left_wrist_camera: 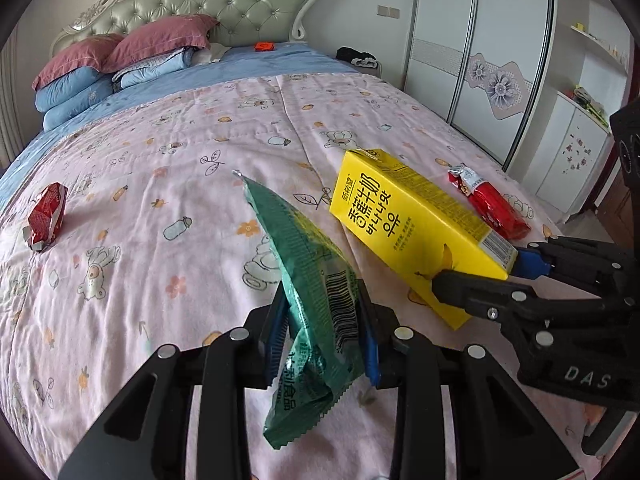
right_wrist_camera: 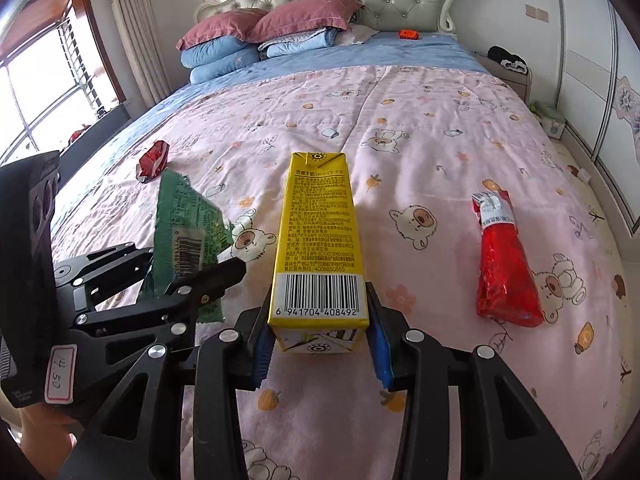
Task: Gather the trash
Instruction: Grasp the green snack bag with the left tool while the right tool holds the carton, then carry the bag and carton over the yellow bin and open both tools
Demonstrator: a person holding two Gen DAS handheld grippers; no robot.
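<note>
A wide bed [left_wrist_camera: 192, 168] fills the room, covered by a pink quilt [right_wrist_camera: 420, 128] printed with bears. At the head of the bed stands a tufted green headboard [left_wrist_camera: 224, 4]. Two maroon pillows [right_wrist_camera: 280, 20] lie on folded blue blankets [right_wrist_camera: 224, 58] against it. A small orange object [left_wrist_camera: 263, 45] sits near the headboard. Beside the bed stands a wardrobe [left_wrist_camera: 492, 60] with flowered sliding doors, and on the opposite side a window [right_wrist_camera: 40, 92].

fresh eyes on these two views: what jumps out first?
The yellow milk carton, clamped at its base in the right gripper, dominates mid-bed. Beside it the left gripper pinches a green wrapper. Two red wrappers lie loose on the pink quilt: one right of the carton, one far left.
</note>
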